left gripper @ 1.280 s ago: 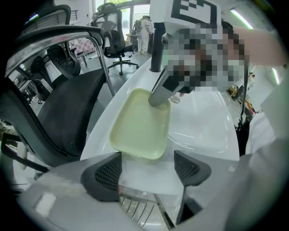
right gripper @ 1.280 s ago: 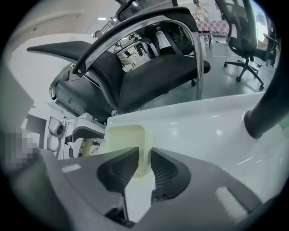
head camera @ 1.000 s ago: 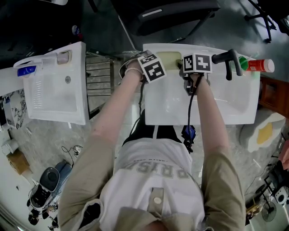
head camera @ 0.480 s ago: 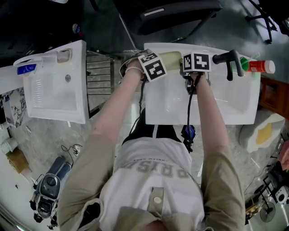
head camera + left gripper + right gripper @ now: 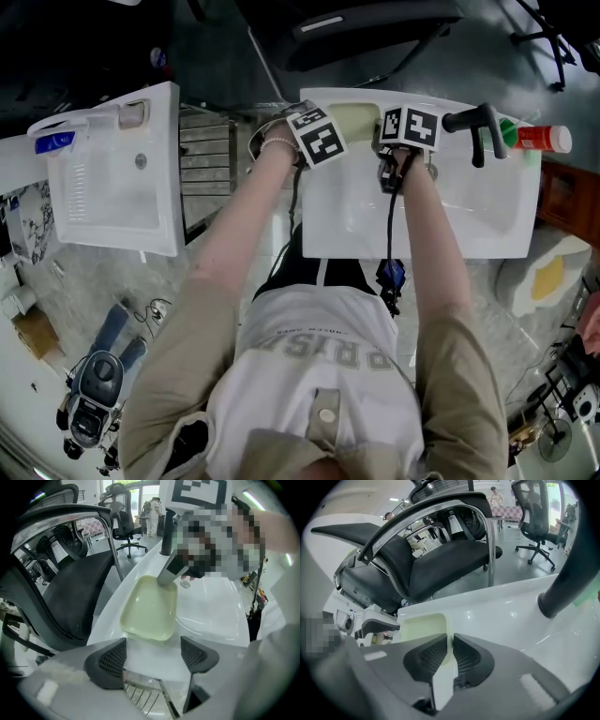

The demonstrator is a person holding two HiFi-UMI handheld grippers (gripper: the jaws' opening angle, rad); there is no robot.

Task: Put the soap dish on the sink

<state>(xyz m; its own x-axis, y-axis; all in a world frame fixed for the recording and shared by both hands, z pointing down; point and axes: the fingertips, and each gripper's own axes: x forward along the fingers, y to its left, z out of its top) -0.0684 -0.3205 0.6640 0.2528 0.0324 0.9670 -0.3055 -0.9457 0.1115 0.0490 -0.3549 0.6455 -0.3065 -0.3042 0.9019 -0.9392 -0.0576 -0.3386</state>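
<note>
From the head view, both my grippers are at the back edge of the white sink (image 5: 469,216). The soap dish (image 5: 356,120) is between them. My left gripper (image 5: 317,139) is on one side of it and my right gripper (image 5: 409,131) is on the other. The black tap (image 5: 473,127) is further out, past my right gripper.

In the left gripper view, my left jaws stand wide apart with nothing in them. The pale yellow soap dish (image 5: 150,609) is just in front of them. It looks like it lies flat on the sink's edge. On the far side of the dish, my right gripper comes down onto it.

In the right gripper view, my right jaws have just been closing. Now they are nearly together, and the thin side wall of the dish is pinched between them. The rest of the dish sticks out past the jaws, and the tap's foot is off to the side.

I think I am at the step of getting hold of the dish, to set it right on the sink. Next I should keep it flat, move it slowly to its spot, and then open my right jaws. My left jaws could help steady it.
</note>
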